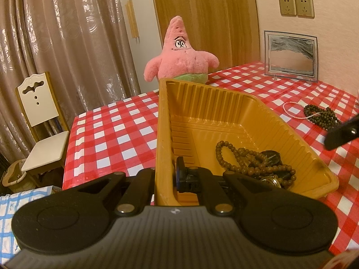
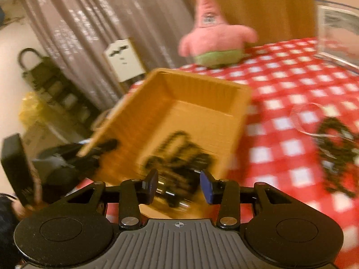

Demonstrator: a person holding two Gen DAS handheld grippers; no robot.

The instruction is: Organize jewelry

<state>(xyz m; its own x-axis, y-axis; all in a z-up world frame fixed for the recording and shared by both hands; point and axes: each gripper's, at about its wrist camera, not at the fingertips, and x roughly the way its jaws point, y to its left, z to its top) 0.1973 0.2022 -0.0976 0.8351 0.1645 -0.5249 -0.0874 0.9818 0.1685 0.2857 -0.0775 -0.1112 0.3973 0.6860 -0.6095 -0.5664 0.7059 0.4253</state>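
Left hand-held gripper [image 1: 165, 179] is clamped on the near left wall of the orange tray [image 1: 162, 121], one finger outside the wall and one inside, jaws pressed together on it. Tray sits on the bench [image 1: 107, 130] with its red-and-white checked cloth. Inside the tray, toward the near right corner, a brown bead bracelet [image 1: 244, 159] is piled on darker jewelry, details of that hard to tell. Right hand-held gripper [image 2: 178, 187] hangs over the tray's near end with jaws apart, blue pads clear of each other; a shiny metallic item [image 2: 170, 194] shows between them, too blurred to tell whether it touches either pad. Still on the cloth to the right of the tray: a dark bead necklace [image 1: 320, 115] with a thin pale bead strand [image 1: 296, 109] just beside it. Pink plush star [image 1: 181, 53] stands behind the tray, framed sand picture [image 1: 291, 56] against the wall at the bench's far right.
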